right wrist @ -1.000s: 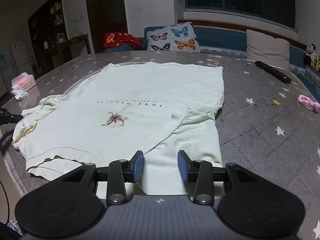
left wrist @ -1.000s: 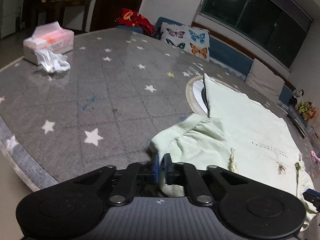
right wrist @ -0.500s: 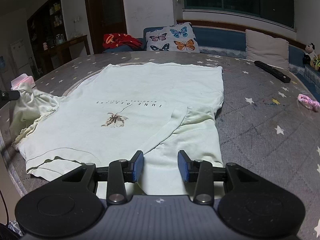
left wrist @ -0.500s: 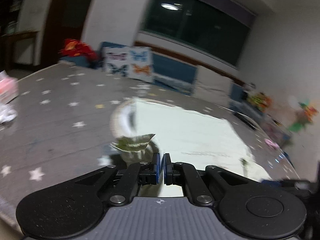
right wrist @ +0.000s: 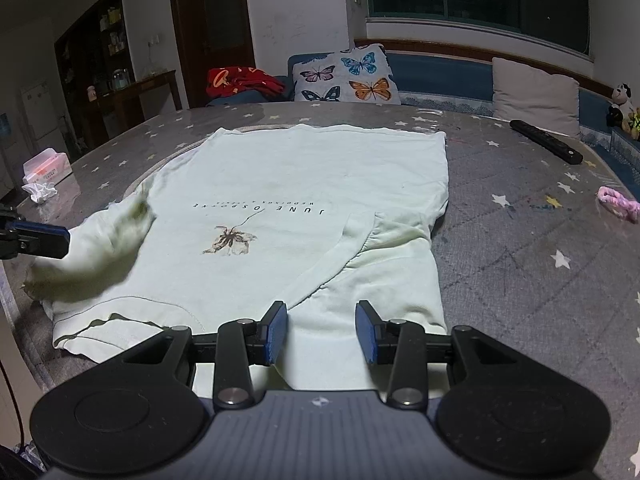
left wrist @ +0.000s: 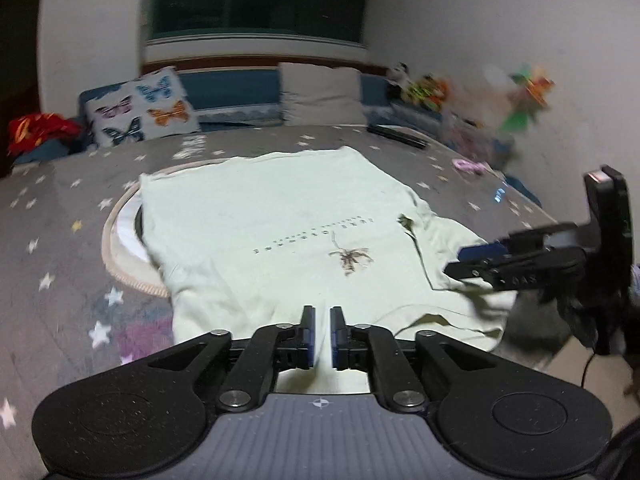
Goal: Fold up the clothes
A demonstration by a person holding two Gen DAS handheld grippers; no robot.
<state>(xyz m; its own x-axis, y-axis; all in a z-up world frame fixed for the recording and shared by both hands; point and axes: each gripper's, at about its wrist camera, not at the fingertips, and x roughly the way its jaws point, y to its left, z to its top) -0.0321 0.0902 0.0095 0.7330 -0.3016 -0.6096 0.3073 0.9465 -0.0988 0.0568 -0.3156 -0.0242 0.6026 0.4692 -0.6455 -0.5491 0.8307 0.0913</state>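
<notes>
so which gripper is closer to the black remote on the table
Right. The right gripper hovers over the shirt's near edge, with the remote off to its far right. The left gripper sits at the shirt's opposite side, farther from it.

text: "JUNE OSBORNE" | on: t-shirt [right wrist: 304,184] chest | smaller line beneath: unreadable
</notes>
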